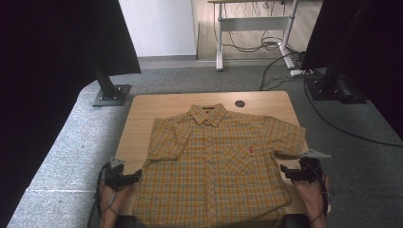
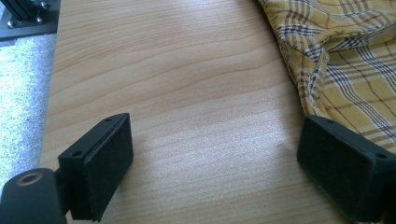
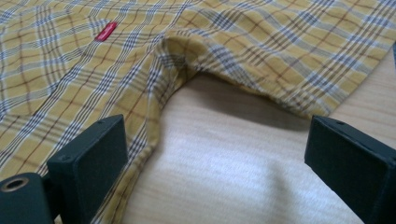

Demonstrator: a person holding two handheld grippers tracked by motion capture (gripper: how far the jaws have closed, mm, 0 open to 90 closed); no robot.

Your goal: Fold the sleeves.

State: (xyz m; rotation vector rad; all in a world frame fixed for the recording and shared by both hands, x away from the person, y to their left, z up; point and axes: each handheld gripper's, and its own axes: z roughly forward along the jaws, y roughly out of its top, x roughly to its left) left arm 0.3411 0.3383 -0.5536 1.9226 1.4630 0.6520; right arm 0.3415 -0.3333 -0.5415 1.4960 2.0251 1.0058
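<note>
Flat on the worktop (image 1: 142, 109) lies the shirt (image 1: 214, 161), yellow plaid, buttoned, collar pointing away and both short sleeves spread out. At its left edge sits the left tool (image 1: 135, 178), jaws wide with nothing between them but bare wood, one pad just beside the sleeve hem. Over on the other side, the right tool (image 1: 286, 172) is wide too, straddling the gap under the right sleeve; one jaw stands over the shirt's side seam, nothing pinched. Red tag (image 3: 106, 31) on the chest pocket.
</note>
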